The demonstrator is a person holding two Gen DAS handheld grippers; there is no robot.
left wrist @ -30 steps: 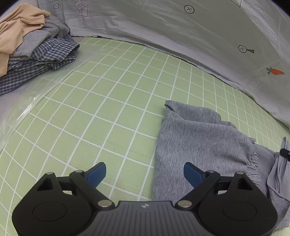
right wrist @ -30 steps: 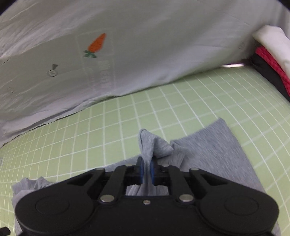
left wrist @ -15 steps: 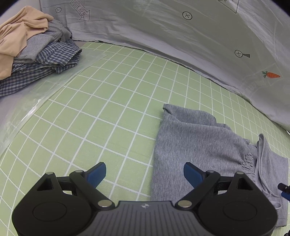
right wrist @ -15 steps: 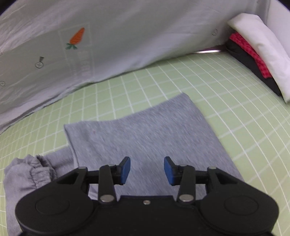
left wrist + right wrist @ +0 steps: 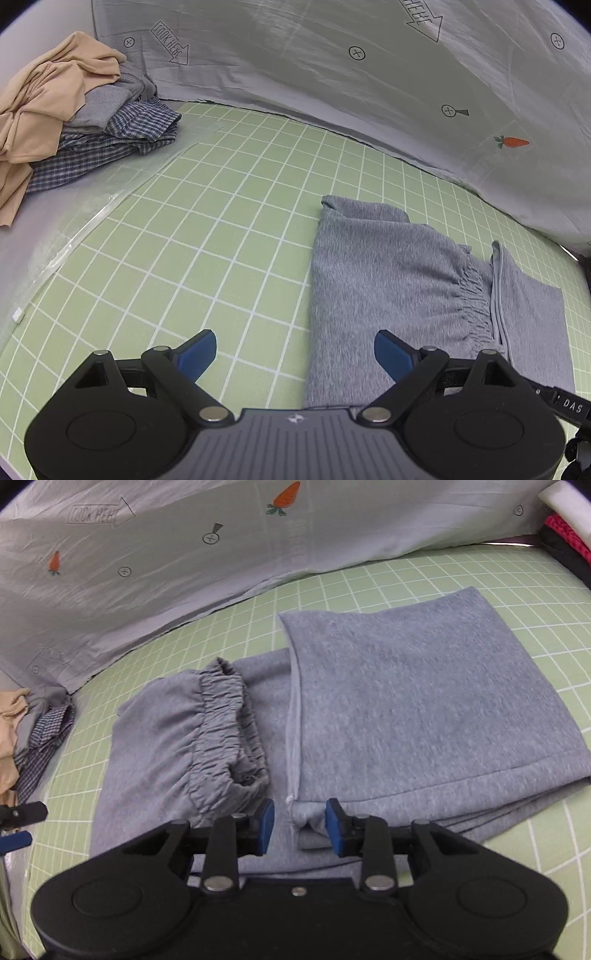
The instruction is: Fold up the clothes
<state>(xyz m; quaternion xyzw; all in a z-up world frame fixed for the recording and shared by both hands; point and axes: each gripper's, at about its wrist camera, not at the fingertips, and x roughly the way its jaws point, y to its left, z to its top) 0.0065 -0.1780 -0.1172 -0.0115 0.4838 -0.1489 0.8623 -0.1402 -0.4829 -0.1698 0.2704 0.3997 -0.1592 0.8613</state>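
Right gripper (image 5: 299, 827) now released; grey pants (image 5: 406, 709) folded flat.

Green gridded surface (image 5: 221, 229). Folded grey trousers (image 5: 406, 701) lie flat on it. Clothes pile (image 5: 74, 122) well apart, left of trousers, at the surface edge.

Bare mat (image 5: 229, 236) beside clothes pile (image 5: 74, 122)
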